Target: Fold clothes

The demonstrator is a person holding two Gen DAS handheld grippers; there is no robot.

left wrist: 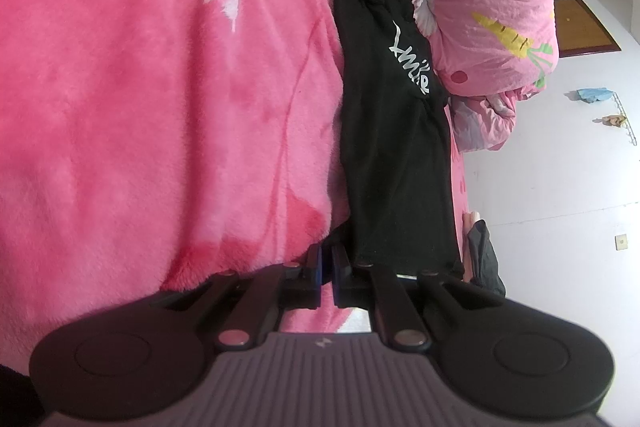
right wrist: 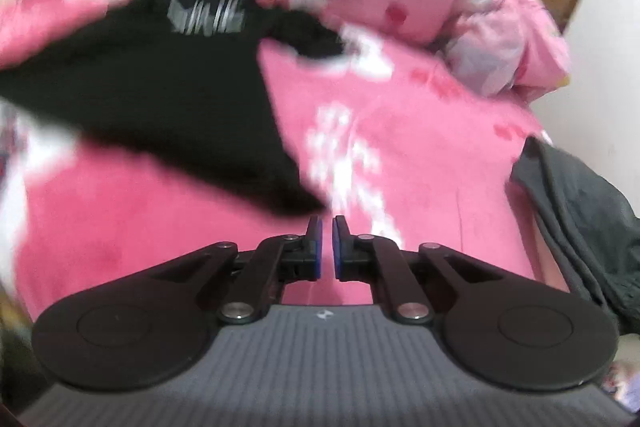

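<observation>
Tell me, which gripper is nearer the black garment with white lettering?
Left. The left gripper sits at the black garment's hem, apparently pinching it. The right gripper is just short of its corner, seemingly apart.

Counts: two garments, two bed coverings, two grippers.

One black garment [left wrist: 394,163] with white lettering, one dark grey garment [right wrist: 580,227], one pink fleece blanket [left wrist: 160,107], one pink printed quilt [left wrist: 492,11], one left gripper [left wrist: 326,259], one right gripper [right wrist: 327,247].

I note: bed under pink fleece blanket [left wrist: 140,87] with white leaf print; pink carrot-print quilt [left wrist: 492,11] heaped at far end; white wall [left wrist: 560,167]; brown wooden door [left wrist: 584,27]; daylight, even.
</observation>
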